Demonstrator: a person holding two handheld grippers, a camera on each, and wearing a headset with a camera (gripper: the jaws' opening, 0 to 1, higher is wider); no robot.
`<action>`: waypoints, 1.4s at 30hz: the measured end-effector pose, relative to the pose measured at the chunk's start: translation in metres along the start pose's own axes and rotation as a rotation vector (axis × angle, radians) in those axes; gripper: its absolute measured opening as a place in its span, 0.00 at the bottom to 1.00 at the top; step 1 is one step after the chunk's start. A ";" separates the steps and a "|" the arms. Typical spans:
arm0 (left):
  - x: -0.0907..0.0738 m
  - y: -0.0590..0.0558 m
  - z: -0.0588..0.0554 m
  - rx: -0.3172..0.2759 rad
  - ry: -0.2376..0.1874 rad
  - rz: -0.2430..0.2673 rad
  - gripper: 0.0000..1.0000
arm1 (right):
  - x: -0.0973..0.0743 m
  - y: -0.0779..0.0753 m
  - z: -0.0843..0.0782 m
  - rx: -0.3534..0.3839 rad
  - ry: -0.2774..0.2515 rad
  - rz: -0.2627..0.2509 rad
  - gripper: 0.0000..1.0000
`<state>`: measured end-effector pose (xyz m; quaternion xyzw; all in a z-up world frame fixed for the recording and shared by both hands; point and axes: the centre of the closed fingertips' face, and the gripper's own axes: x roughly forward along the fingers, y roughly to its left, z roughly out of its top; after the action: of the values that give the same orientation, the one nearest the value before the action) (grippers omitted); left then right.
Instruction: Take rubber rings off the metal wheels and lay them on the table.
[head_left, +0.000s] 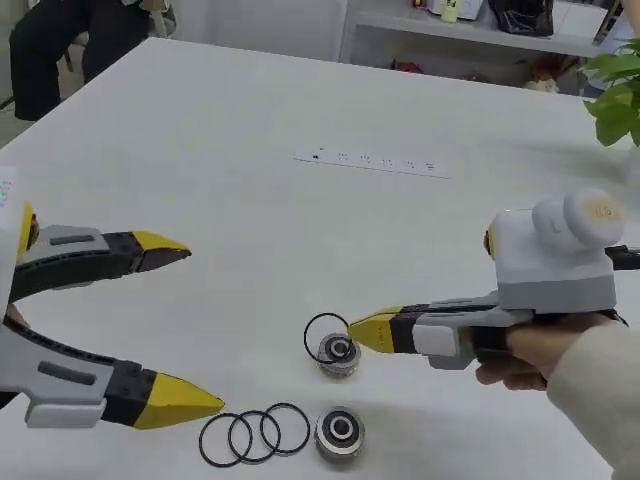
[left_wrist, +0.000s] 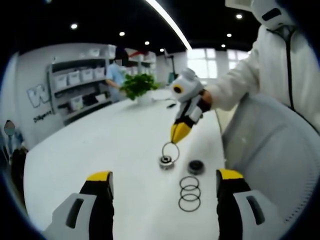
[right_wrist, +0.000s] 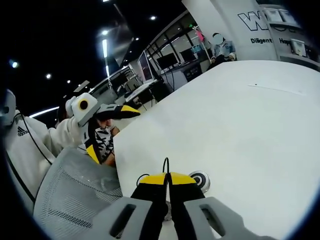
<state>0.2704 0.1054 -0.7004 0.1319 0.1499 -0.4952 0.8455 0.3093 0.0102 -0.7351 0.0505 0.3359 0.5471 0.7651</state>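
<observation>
My right fingers: pinched together on a rubber ring, seemingly half off its metal wheel.
My left fingers: wide apart, empty.

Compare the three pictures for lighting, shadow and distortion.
Head view: soft, even light, only faint shadows under the metal wheels, lines stay straight. Left gripper view: fisheye bend, and the ceiling light strip and windows glare white. Right gripper view: fisheye bend, dark ceiling, the table nearly washed out.
</observation>
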 end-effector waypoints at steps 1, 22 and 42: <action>-0.001 0.000 -0.001 -0.001 -0.001 0.006 0.88 | 0.001 0.001 0.000 -0.002 0.001 0.003 0.00; -0.028 -0.010 -0.029 -0.038 0.032 0.085 0.98 | 0.020 0.035 -0.001 -0.020 0.035 0.093 0.00; -0.032 -0.018 -0.050 -0.045 0.065 0.075 1.00 | 0.047 0.064 -0.012 -0.034 0.111 0.189 0.00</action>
<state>0.2334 0.1405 -0.7351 0.1344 0.1836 -0.4550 0.8609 0.2596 0.0729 -0.7371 0.0384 0.3622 0.6246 0.6908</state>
